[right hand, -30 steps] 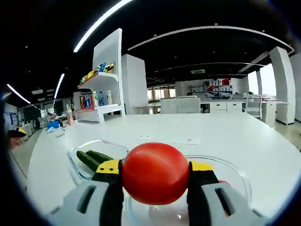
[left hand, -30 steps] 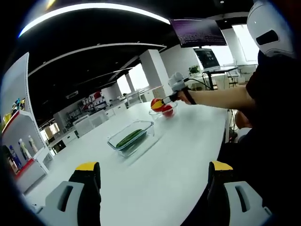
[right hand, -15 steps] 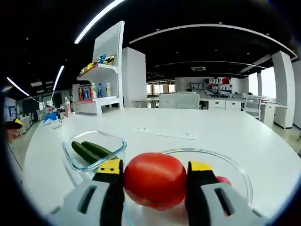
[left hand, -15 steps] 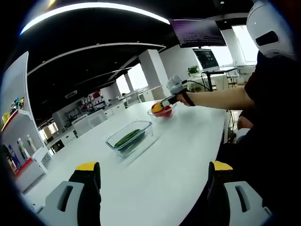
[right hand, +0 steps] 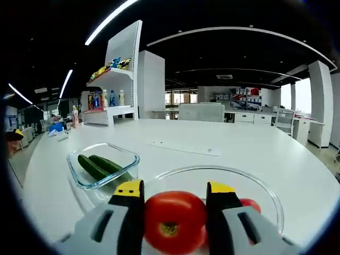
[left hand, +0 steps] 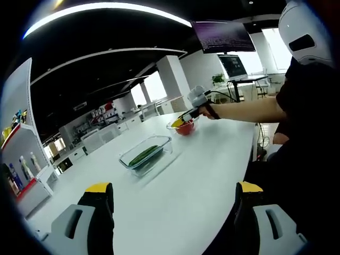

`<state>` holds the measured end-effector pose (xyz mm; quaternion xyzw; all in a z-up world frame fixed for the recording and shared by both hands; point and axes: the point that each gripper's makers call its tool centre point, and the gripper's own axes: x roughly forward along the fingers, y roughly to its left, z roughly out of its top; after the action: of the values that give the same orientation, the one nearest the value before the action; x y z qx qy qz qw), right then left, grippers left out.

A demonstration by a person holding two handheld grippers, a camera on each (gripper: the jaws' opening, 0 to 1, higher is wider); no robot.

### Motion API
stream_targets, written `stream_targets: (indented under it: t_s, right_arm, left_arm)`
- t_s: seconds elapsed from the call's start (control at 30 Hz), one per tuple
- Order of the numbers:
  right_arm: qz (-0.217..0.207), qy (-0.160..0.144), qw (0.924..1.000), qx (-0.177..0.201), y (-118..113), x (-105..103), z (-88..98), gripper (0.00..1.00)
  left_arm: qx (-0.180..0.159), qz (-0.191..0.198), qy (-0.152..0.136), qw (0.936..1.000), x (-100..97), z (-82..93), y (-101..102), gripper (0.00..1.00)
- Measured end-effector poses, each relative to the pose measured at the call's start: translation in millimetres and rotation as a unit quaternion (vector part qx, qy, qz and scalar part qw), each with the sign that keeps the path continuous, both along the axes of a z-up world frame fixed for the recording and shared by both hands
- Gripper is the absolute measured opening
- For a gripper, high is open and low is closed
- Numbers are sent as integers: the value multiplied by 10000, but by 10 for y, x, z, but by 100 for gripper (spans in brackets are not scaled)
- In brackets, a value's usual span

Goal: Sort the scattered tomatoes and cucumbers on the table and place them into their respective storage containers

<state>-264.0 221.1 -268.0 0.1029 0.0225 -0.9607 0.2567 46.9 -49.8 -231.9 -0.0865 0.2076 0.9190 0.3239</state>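
In the right gripper view my right gripper (right hand: 175,199) is shut on a red tomato (right hand: 174,220), held low over the round glass bowl (right hand: 226,171). A second tomato (right hand: 249,204) lies in that bowl, to the right. To the left stands a rectangular glass container (right hand: 79,178) with two cucumbers (right hand: 98,166) in it. In the left gripper view my left gripper (left hand: 172,199) hangs wide open and holds nothing, above the near part of the white table (left hand: 202,175). Farther along the table stand the cucumber container (left hand: 147,155) and the bowl (left hand: 183,126), with the right gripper (left hand: 186,118) dipped into it.
A person's arm (left hand: 244,110) stretches from the right toward the bowl, their dark-clothed body close on the right. A paper sheet (right hand: 183,149) lies on the table beyond the bowl. A white shelf with bottles (right hand: 114,98) stands at the back left.
The right gripper has lowered the tomato toward the bowl. The tomato now sits lower between the jaws and shows its stem end. The left gripper has stayed still.
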Motion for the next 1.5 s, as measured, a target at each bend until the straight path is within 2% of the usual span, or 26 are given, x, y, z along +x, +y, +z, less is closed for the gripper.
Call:
stream_targets:
  t_s: [0.1, 0.13, 0.17, 0.2, 0.23, 0.33, 0.4, 0.67, 0.87, 1.03, 1.13, 1.2, 1.33, 1.43, 1.5]
  right_arm:
    - [-2, 67, 10000, -74, 1, 2, 56, 31]
    - [-36, 128, 9998, -150, 12, -2, 95, 25]
    - [-114, 160, 9994, -278, 41, -16, 143, 12]
    - [-161, 171, 9990, -385, 73, -17, 188, 3]
    - [-209, 183, 9984, -492, 105, -19, 232, 2]
    - [-242, 187, 9974, -646, 171, -10, 313, 5]
    - [-307, 287, 9977, -526, 201, 10, 341, 0]
    - [-212, 462, 9986, -171, 253, 169, 411, 0]
    - [-238, 483, 9985, -33, 297, 195, 393, 0]
    - [-288, 444, 9986, -94, 358, 246, 377, 1]
    - [-300, 521, 9982, -70, 389, 320, 408, 7]
    - [-315, 698, 9971, -28, 428, 365, 467, 12]
    - [-312, 856, 9958, 14, 488, 517, 566, 17]
    - [-181, 835, 9960, -263, 473, 686, 665, 22]
    - [-189, 911, 9949, -389, 486, 771, 727, 22]
  left_arm:
    - [-4, -1, -1, 10000, 3, -3, 1, 94]
    - [5, -5, -6, 10000, 5, -3, 4, 94]
    - [9, -7, -5, 10000, 6, -2, 5, 94]
    - [9, -8, -1, 10000, 7, 0, 5, 94]
    - [9, -9, 3, 10000, 7, 2, 5, 94]
    - [16, -2, 11, 10000, 9, 6, -2, 94]
    - [19, 4, 18, 10000, 12, 7, -10, 94]
    - [19, 29, 20, 10000, 7, 1, -30, 94]
    - [33, 12, 35, 10000, -2, 2, -13, 94]
    - [29, 33, 46, 10000, -3, 7, -34, 94]
    - [37, 62, 55, 10000, -11, 15, -54, 94]
    - [35, 65, 56, 10000, -15, 16, -57, 94]
    - [35, 46, 63, 10000, -22, 19, -46, 94]
    - [24, 19, 51, 10000, -25, 16, -31, 94]
    - [13, 10, 61, 10000, -27, 19, -26, 94]
